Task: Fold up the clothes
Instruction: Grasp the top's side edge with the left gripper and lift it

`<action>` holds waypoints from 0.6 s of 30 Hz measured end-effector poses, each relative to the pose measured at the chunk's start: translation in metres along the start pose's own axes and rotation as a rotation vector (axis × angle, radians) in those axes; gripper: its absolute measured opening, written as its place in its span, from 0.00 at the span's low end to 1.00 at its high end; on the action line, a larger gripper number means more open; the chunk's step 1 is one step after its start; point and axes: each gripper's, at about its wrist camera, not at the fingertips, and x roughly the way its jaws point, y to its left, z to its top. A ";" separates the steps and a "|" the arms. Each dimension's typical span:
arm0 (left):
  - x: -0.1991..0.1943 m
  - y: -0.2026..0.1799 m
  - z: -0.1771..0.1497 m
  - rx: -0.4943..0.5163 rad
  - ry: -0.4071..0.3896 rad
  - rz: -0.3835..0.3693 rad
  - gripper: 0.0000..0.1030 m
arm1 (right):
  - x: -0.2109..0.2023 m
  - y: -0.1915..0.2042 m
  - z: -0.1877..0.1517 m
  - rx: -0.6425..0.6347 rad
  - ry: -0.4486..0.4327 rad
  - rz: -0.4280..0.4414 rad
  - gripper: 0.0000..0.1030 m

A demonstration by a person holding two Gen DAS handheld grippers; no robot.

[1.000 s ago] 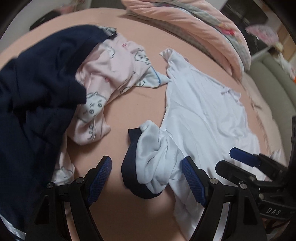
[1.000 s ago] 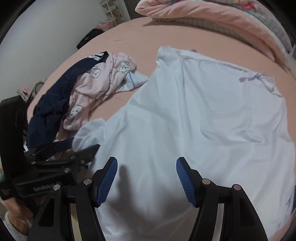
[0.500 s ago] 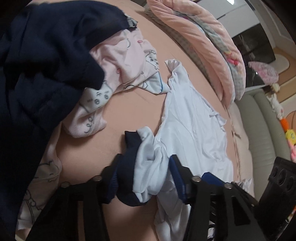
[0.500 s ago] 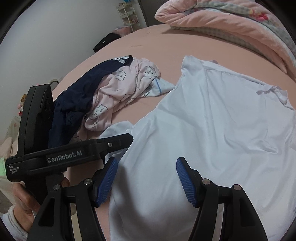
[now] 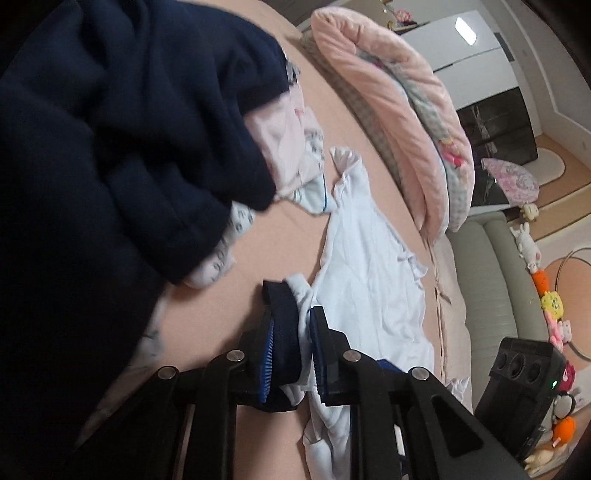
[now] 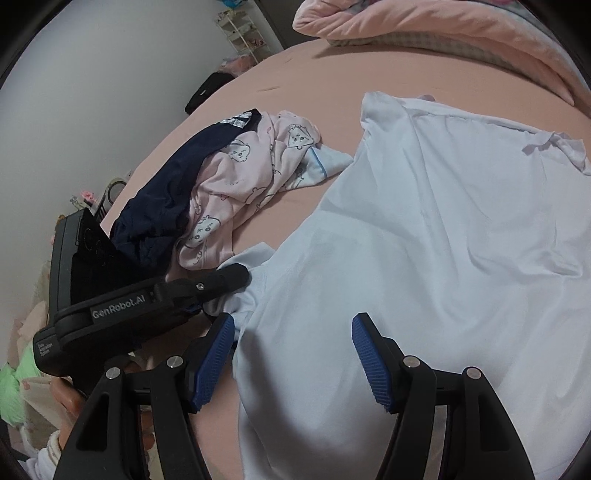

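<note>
A white shirt (image 6: 443,240) lies spread on the pink bed sheet (image 6: 295,74). Its bunched sleeve with a navy cuff (image 5: 282,299) sits between the pads of my left gripper (image 5: 293,317), whose jaws are closing and pinch the fabric. From the right wrist view the left gripper (image 6: 236,275) grips the sleeve at the shirt's left edge. My right gripper (image 6: 293,354) hovers open over the shirt's near part, nothing pinched between its blue pads. The shirt (image 5: 369,266) stretches away to the right in the left wrist view.
A navy garment (image 6: 166,199) and a pink cartoon-print garment (image 6: 251,173) lie heaped left of the shirt. A rolled pink duvet (image 6: 424,26) lines the far side of the bed. A grey-green sofa (image 5: 487,280) and toys stand beyond the bed's edge.
The left gripper's jaws came together from wide apart onto the navy-cuffed sleeve while the gripper rolled and edged forward. The right gripper stayed open over the shirt.
</note>
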 end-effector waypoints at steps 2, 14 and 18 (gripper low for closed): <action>-0.003 0.001 0.002 -0.004 -0.004 -0.008 0.15 | 0.000 0.006 0.000 -0.022 -0.008 0.013 0.64; -0.004 0.006 -0.004 0.018 0.006 -0.034 0.15 | 0.003 0.038 0.008 -0.164 -0.083 0.042 0.64; -0.006 0.010 -0.002 0.005 0.006 -0.040 0.15 | 0.000 0.040 0.012 -0.177 -0.135 0.094 0.64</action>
